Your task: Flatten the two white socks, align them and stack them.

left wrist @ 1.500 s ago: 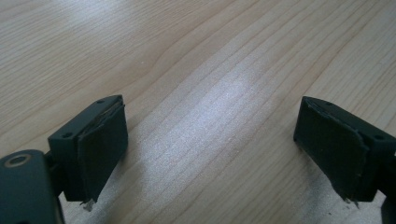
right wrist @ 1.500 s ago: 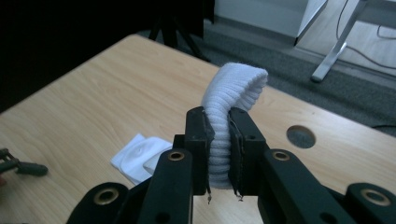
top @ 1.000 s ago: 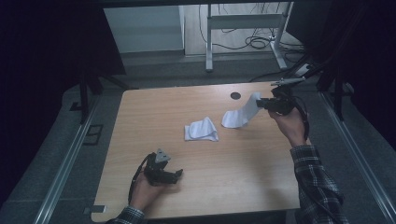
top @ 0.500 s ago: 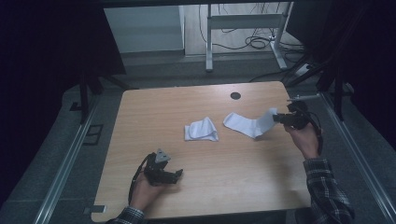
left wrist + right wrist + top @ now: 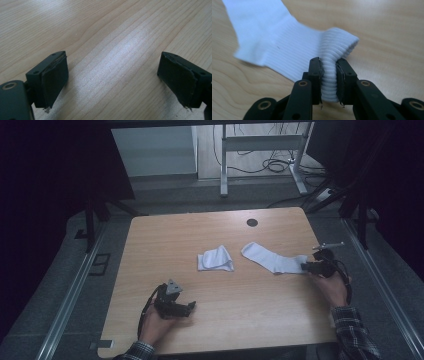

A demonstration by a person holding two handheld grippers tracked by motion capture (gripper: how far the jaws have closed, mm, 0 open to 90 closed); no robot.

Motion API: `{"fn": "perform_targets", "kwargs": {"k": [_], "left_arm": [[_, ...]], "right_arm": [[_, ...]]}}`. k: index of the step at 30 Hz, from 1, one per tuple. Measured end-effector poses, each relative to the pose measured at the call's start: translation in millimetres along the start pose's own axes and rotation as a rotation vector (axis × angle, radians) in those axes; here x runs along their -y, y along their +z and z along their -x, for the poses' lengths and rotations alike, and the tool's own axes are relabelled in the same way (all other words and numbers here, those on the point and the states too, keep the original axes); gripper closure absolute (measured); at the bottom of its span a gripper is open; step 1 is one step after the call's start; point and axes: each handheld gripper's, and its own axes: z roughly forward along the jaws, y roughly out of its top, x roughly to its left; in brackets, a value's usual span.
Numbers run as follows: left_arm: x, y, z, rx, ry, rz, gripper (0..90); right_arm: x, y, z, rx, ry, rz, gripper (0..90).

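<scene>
Now white ribbed sock [image 5: 287,47] flat, cuff bunched.

Table [image 5: 225,320]: light wood, rounded corners; a dark round hole [image 5: 252,222] near its far edge
Folded sock [image 5: 215,259]: white – lay near the middle
Long sock [image 5: 272,259]: white – lay flat just right of it, stretched toward the right edge
</scene>
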Motion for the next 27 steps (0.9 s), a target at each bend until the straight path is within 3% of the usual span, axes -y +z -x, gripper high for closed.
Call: {"fn": "perform_targets", "kwargs": {"k": [1, 10, 16, 21, 27], "left_arm": [[-0.2, 0.2, 0.0, -0.001, -0.001, 0.000, 10.1], [-2.9, 1.7, -0.9, 0.001, -0.001, -0.003, 10.8], [-13.6, 3.3, -2.0, -0.004, -0.019, -0.017, 23.1], [-30.1, 2.5, -1.7, 0.010, -0.018, 0.040, 34.6], [-65.7, 12.8, 2.4, 0.055, -0.019, 0.097, 46.4]], "right_arm": [[2.8, 2.6, 1.5, 0.004, -0.003, -0.011, 72.0], [7.1, -8.6, 11.6, 0.015, 0.025, 0.062, 57.8], [7.5, -12.5, 11.7, 0.025, 0.013, 0.077, 57.2], [8.5, -13.3, 12.0, 0.027, 0.004, 0.075, 63.8], [9.2, -14.1, 9.7, 0.024, -0.011, 0.069, 66.9]]}}
